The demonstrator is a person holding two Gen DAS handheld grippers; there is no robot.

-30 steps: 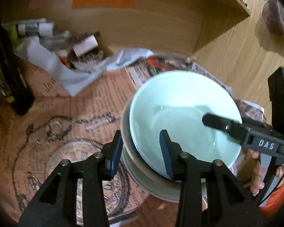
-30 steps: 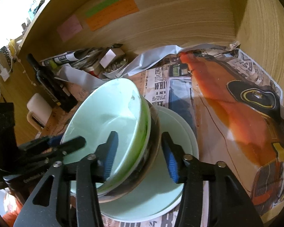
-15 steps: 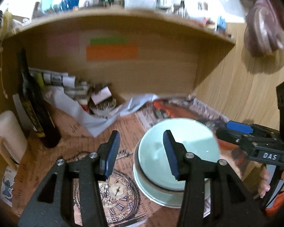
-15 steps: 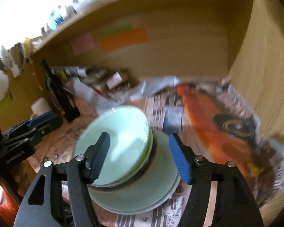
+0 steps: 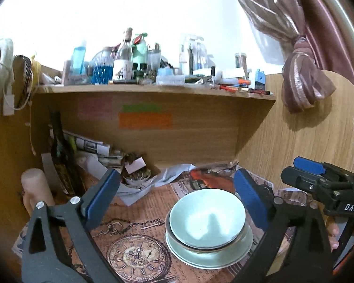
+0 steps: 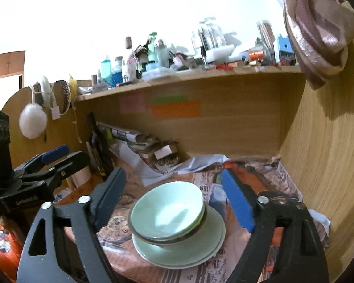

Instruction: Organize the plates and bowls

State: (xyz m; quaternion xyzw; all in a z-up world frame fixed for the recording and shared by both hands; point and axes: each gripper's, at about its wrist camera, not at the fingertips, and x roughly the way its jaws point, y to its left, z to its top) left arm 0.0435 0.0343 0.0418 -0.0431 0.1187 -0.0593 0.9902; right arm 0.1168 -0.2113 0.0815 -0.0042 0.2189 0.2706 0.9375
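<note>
Pale green glazed ceramic bowl (image 5: 206, 217) sits on top of the stack, nested in a dark-rimmed brownish bowl (image 5: 241, 237), which rests on pale green round plates (image 5: 210, 258); whole stack on newspaper-covered wooden desk (image 5: 139, 202). Landmark = the stack

Left gripper (image 5: 174, 200) jaws spread wide, holding nothing; hovers above and in front of the stack, blue pads (image 5: 99, 198) either side of it in left wrist view, not touching. Right gripper (image 6: 174, 200) also spread wide, empty, raised over the stack; top bowl sits between and beyond its fingers in right wrist view, clear gap all round

Pocket-watch print on the newspaper (image 5: 139, 258) just left of the stack. Orange car picture (image 6: 247, 172) behind-right of the stack. Dark glass bottle (image 5: 61, 155) well left of and behind the stack, cream cylinder (image 5: 36, 192) near it. Crumpled papers and small dish of bits (image 5: 135, 176) behind-left of the stack. Orange sticky note (image 5: 145, 120) on back panel above the stack; cluttered wooden shelf (image 5: 153, 89) higher up. Mauve tied curtain (image 5: 304, 82) upper right of the stack
</note>
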